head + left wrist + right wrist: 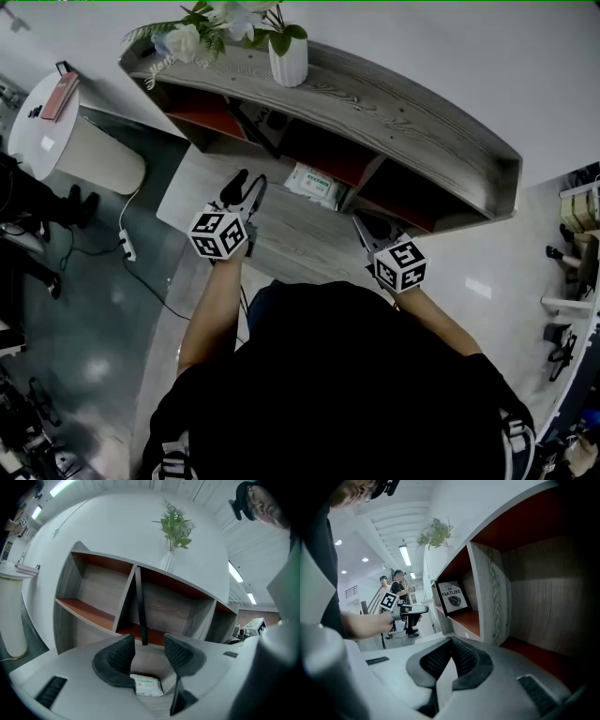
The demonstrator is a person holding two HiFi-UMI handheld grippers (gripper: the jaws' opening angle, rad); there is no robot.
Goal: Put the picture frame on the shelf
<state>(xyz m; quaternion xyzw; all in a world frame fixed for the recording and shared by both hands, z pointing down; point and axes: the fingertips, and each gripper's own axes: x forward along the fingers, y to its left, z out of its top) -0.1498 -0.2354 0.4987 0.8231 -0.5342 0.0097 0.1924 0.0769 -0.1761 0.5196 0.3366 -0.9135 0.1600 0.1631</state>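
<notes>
The picture frame (452, 597), black-edged with a leaf print, stands upright in a red-floored compartment of the curved wooden shelf (394, 117). The left gripper view shows it edge-on as a dark bar (139, 606); in the head view it is a thin dark line (255, 128). My left gripper (246, 186) (149, 641) points at that compartment, just short of the frame. It is open, with nothing between its pads. It also shows in the right gripper view (423, 609). My right gripper (361, 225) (451, 641) is shut and empty, close to the shelf's right compartment.
A pack of wet wipes (312, 183) (146, 685) lies on the desk under the shelf. A white vase of flowers (288, 58) (168, 559) stands on the shelf top. A round white table (47, 122) and a power strip (127, 246) are at left. People (396, 581) stand far off.
</notes>
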